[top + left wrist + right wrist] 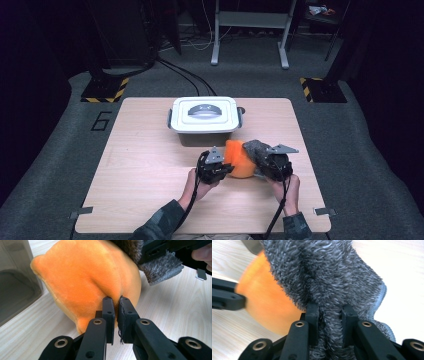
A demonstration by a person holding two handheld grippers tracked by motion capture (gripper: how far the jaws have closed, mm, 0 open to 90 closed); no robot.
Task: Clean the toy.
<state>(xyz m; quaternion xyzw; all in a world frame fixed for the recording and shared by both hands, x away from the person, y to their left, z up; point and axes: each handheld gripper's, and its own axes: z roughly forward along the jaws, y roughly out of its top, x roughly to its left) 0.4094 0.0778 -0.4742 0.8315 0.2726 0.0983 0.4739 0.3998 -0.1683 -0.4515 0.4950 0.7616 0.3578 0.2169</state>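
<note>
So the orange plush (241,159) is sitting on the wooden counter (145,170), just in front of the white lidded box (204,120). Left claw (115,305) is pinched nearly closed on a fold of the orange fabric. Right claw (329,315) is clamped on the fuzzy grey cloth (332,277), which drapes over the plush's right side. Only readable writing is a "6" (101,120) on the floor beside the counter's far left corner.

Your light wooden bench (150,165) stands on grey carpet (60,165) in a dark room. Beyond it you see a white frame (250,30), black cables (185,75), and two yellow-black striped bases (105,90).
</note>
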